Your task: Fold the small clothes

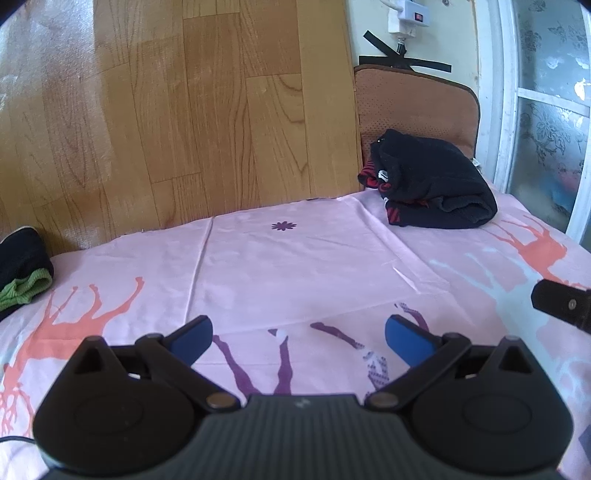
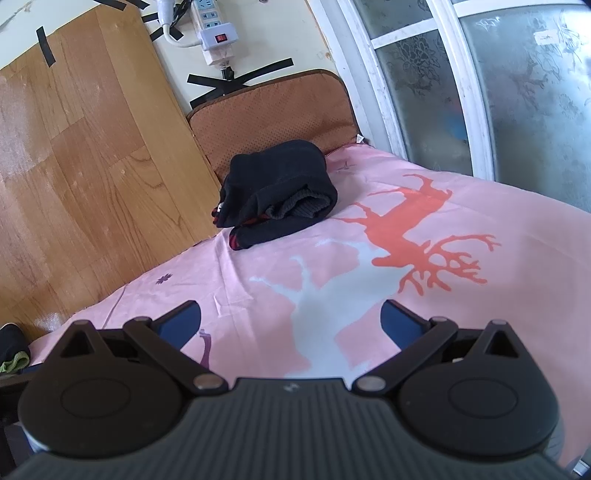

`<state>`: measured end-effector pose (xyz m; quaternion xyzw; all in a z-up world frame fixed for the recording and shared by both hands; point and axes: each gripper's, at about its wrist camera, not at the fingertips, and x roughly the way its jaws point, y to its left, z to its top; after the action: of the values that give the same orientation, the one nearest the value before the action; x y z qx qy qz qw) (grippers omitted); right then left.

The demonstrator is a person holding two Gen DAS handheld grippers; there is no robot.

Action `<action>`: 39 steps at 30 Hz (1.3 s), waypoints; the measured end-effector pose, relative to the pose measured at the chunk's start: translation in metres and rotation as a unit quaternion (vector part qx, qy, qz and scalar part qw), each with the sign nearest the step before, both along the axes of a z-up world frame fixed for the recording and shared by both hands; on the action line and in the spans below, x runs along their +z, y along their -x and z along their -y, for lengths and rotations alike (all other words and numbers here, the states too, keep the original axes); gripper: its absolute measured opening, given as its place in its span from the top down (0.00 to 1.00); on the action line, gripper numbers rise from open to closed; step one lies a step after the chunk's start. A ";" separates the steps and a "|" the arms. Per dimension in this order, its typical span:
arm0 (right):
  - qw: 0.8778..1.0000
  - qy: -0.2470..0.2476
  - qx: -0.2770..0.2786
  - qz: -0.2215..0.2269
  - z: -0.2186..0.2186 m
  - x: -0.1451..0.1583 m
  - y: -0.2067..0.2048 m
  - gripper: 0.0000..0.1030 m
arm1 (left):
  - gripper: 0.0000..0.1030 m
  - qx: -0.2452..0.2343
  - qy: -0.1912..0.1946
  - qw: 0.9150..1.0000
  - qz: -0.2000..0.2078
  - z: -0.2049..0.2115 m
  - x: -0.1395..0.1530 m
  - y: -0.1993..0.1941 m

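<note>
A folded pile of dark clothes with red stripes (image 1: pixel 432 181) lies at the far right of the pink sheet (image 1: pixel 295 258), against a brown cushion; it also shows in the right wrist view (image 2: pixel 280 192). A black and green garment (image 1: pixel 22 269) lies at the sheet's left edge, partly out of frame, and shows in the right wrist view (image 2: pixel 13 354). My left gripper (image 1: pixel 298 338) is open and empty above the sheet's near middle. My right gripper (image 2: pixel 291 321) is open and empty over the pale deer print; part of it shows in the left wrist view (image 1: pixel 561 304).
A wood-pattern board (image 1: pixel 184 110) stands behind the sheet. A brown cushion (image 2: pixel 273 110) leans at the back. A power strip (image 2: pixel 216 33) and taped cable hang on the wall. A frosted window (image 2: pixel 498 92) runs along the right side.
</note>
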<state>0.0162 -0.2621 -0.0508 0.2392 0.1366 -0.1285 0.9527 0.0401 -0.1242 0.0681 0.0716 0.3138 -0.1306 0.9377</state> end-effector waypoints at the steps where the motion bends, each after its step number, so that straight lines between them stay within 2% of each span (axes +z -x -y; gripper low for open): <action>1: 1.000 0.000 0.000 0.000 0.000 0.000 0.000 0.00 | 0.00 0.000 0.000 1.000 0.001 0.000 0.000 0.000; 8: 1.000 0.000 0.001 0.000 0.001 0.000 0.000 0.00 | 0.00 0.000 0.009 1.000 -0.001 -0.003 0.001 0.000; 39: 1.000 -0.003 0.006 0.003 -0.001 0.003 0.000 0.00 | 0.00 0.012 -0.018 1.000 0.013 0.002 0.001 0.002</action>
<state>0.0162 -0.2611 -0.0481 0.2419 0.1356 -0.1213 0.9531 0.0381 -0.1257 0.0687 0.0860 0.3044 -0.1131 0.9419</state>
